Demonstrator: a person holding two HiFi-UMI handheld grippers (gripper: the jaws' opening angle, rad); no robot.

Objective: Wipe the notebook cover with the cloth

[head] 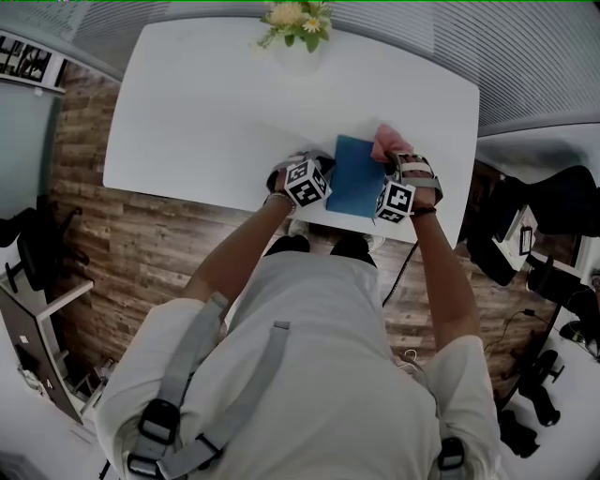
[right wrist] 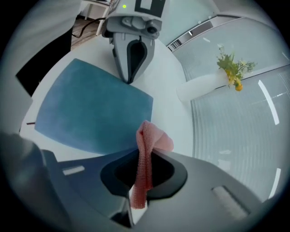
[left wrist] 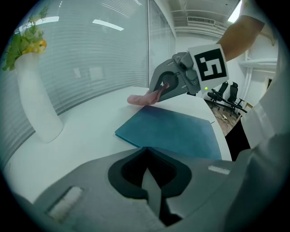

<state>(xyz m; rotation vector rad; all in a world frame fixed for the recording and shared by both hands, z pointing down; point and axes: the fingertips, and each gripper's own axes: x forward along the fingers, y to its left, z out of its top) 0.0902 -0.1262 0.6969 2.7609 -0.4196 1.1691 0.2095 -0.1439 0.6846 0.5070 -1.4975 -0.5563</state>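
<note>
The cloth is pinched in the right tongs, which are closed on it. A pink fold is left standing out past the tips. It is held just beside the notebook's far right corner, over bare worktop, not on the cover. The notebook is laid flat and closed near the front edge of the worktop, between the two grippers. No mark or wet streak can be made out on the blue cover, so little or no wiping can be credited from what is seen. The whole cover is judged to be left to do.

The left tongs are drawn together with nothing between them. Their tip is pointed at the notebook's left edge, though whether it is touched cannot be told. It is judged that the notebook may be steadied from that side while the cloth is passed over it.

A white vase with flowers is set at the far edge, well apart from the notebook. Nothing is laid on the cover, and no obstacle is seen in the cloth's path. Because the notebook lies close to the front edge, it might be pushed off if it is not held.
</note>
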